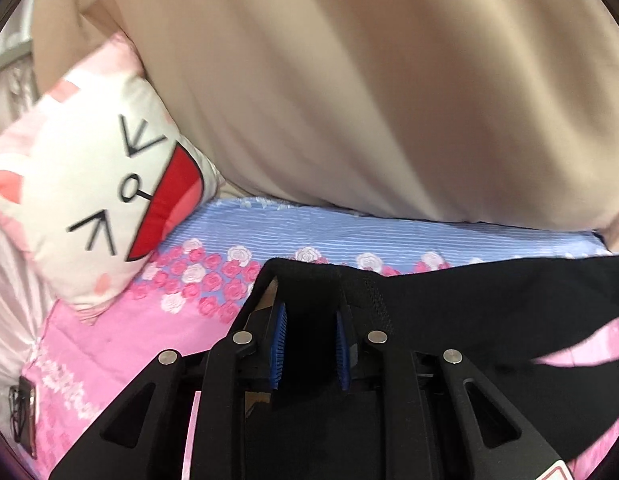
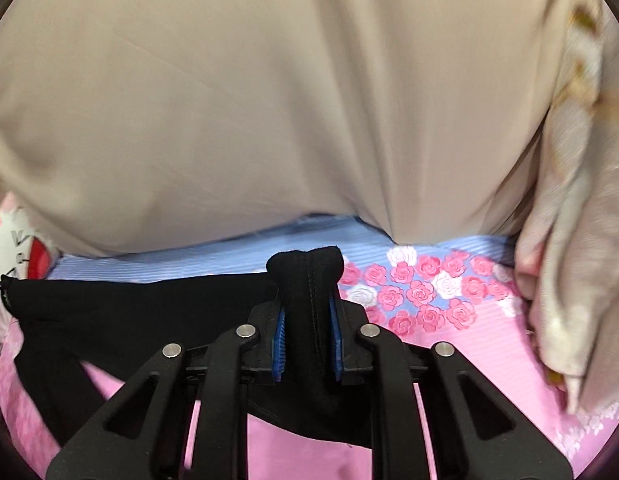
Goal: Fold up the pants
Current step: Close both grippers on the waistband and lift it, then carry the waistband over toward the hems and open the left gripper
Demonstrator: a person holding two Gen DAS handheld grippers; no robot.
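The black pants (image 1: 489,300) are held up between my two grippers above a pink and blue flowered bedsheet (image 1: 269,240). My left gripper (image 1: 311,312) is shut on a bunched edge of the pants, which stretch away to the right. In the right wrist view my right gripper (image 2: 307,316) is shut on another bunched end of the pants (image 2: 305,268), and the cloth runs off to the left (image 2: 129,304). Part of the pants hangs below both grippers, out of sight.
A person in a beige garment (image 1: 349,80) stands close behind the bed and fills the upper half of both views. A pink and white cat-face pillow (image 1: 89,184) lies at the left. A cream patterned cloth (image 2: 577,240) hangs at the right.
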